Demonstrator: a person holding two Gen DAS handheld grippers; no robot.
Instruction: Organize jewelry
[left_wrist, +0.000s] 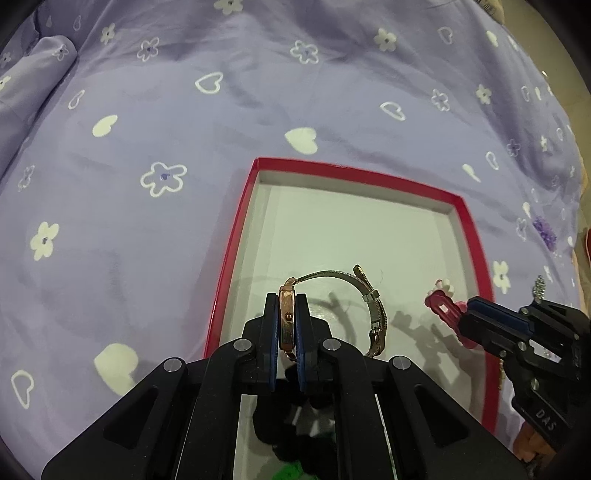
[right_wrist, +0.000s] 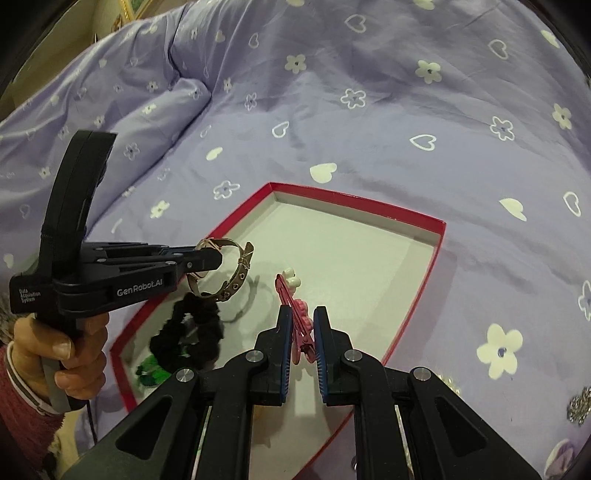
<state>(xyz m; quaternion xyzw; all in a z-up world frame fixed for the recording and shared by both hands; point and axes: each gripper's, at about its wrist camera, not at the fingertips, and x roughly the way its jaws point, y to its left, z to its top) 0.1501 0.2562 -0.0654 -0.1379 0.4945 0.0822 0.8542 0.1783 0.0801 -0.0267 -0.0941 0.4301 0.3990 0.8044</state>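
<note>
My left gripper (left_wrist: 287, 301) is shut on a rose-gold wristwatch (left_wrist: 286, 319) and holds it above the near left part of a red-rimmed white tray (left_wrist: 236, 236). The watch's mesh band (left_wrist: 373, 306) loops out to the right. In the right wrist view the watch (right_wrist: 221, 269) hangs from the left gripper (right_wrist: 207, 258) over the tray (right_wrist: 424, 295). My right gripper (right_wrist: 301, 317) is shut on a pink hair clip (right_wrist: 295, 314) with white flowers, above the tray's middle. It shows in the left wrist view (left_wrist: 469, 314) holding the clip (left_wrist: 443, 306).
A black scrunchie (right_wrist: 192, 336) and a green item (right_wrist: 151, 373) lie in the tray's near left corner. A sparkly silver piece (right_wrist: 578, 404) lies on the purple flowered bedsheet (right_wrist: 369, 110) to the right of the tray. A folded quilt (right_wrist: 110, 110) lies at far left.
</note>
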